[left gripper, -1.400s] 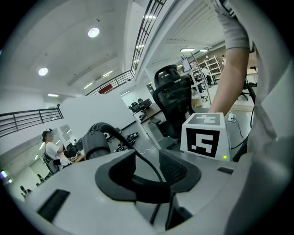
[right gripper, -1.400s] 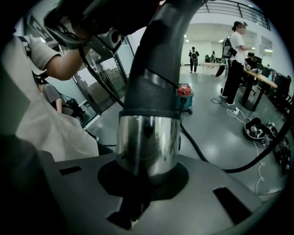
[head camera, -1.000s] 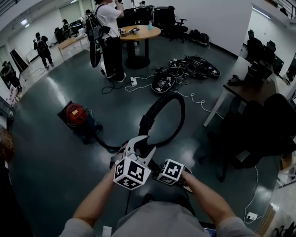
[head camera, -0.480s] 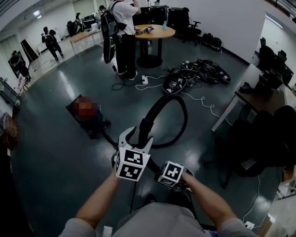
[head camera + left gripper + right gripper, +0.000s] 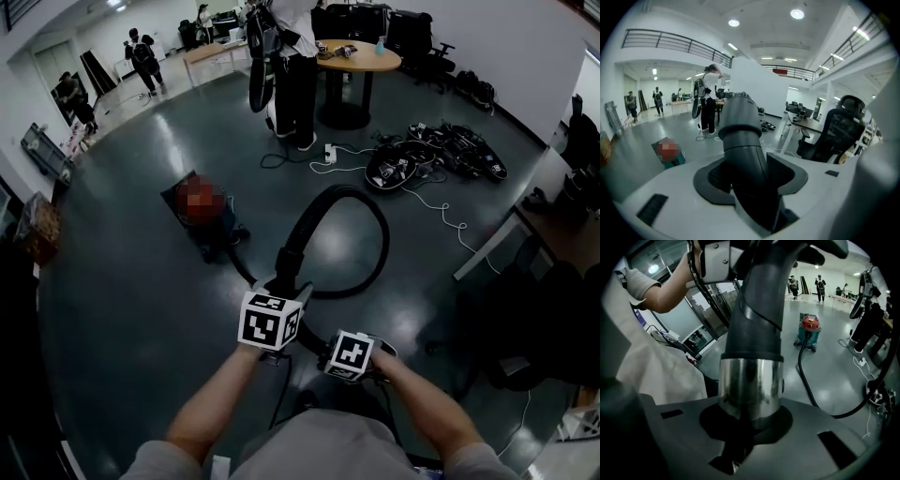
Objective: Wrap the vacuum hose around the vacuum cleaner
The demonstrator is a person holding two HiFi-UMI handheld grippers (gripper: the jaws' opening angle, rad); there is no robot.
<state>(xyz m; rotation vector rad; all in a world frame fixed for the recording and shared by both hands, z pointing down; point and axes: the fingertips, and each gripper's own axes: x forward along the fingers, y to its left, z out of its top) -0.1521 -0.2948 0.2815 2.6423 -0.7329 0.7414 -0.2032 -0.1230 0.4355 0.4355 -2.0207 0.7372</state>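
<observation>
The red and teal vacuum cleaner (image 5: 202, 211) (image 5: 809, 329) stands on the dark floor at the left of the head view. Its black hose (image 5: 352, 202) rises from the floor in a big loop in front of me. My left gripper (image 5: 750, 185) holds the hose's grey cuff (image 5: 740, 136) at the near end of the loop; its jaws have just been closing, with the cuff between the pads. My right gripper (image 5: 749, 420) is shut on the shiny metal tube (image 5: 750, 385) just below the cuff, close beside the left one.
A person (image 5: 291, 66) stands by a round table (image 5: 361, 58) at the back. A heap of black gear and cables (image 5: 441, 155) lies on the floor at the right, with a white power cord (image 5: 328, 155) nearby. A desk (image 5: 525, 234) and office chairs (image 5: 544, 319) stand at the right.
My left gripper has rolled so that its cube faces up, and it has slid down the hose onto the cuff. The right gripper has hardly moved. The head view has swung, so the vacuum cleaner appears further right.
</observation>
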